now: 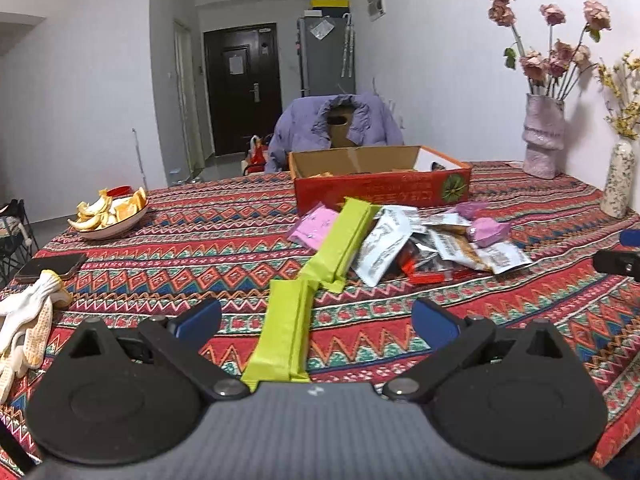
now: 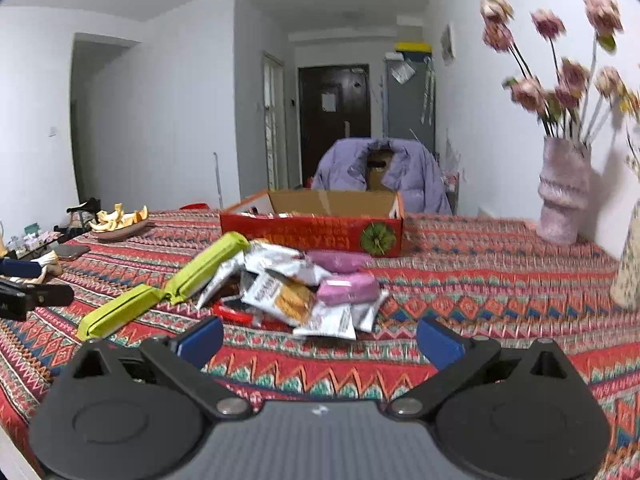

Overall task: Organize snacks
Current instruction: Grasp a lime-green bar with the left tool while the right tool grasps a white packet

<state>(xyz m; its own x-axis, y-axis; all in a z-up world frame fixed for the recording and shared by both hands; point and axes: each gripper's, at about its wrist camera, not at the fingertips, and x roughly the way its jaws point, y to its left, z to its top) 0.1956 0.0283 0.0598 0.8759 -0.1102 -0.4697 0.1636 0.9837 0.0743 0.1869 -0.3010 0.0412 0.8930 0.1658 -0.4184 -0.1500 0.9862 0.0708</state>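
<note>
Left gripper [image 1: 316, 320] spread wide, holding nothing, straddling near green pack [image 1: 282, 332]; long axis running toward box [image 1: 380, 192]; second green pack [image 1: 344, 246] beyond, leaning on pile [image 1: 432, 244]; right gripper [image 2: 320, 342] likewise wide, empty, short of pile.

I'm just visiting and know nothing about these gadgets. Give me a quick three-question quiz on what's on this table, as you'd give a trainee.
1. True or false: the left gripper is shut on the near green packet.
2. Which snack lies closest to the left gripper? A) a pink packet B) the near green packet C) a white pouch
3. Fill in: behind the snack pile stands an open red ____.

Key:
1. False. Its fingers are spread, and the packet lies on the tablecloth between them.
2. B
3. box. The right gripper is open too, and holds nothing.
</note>
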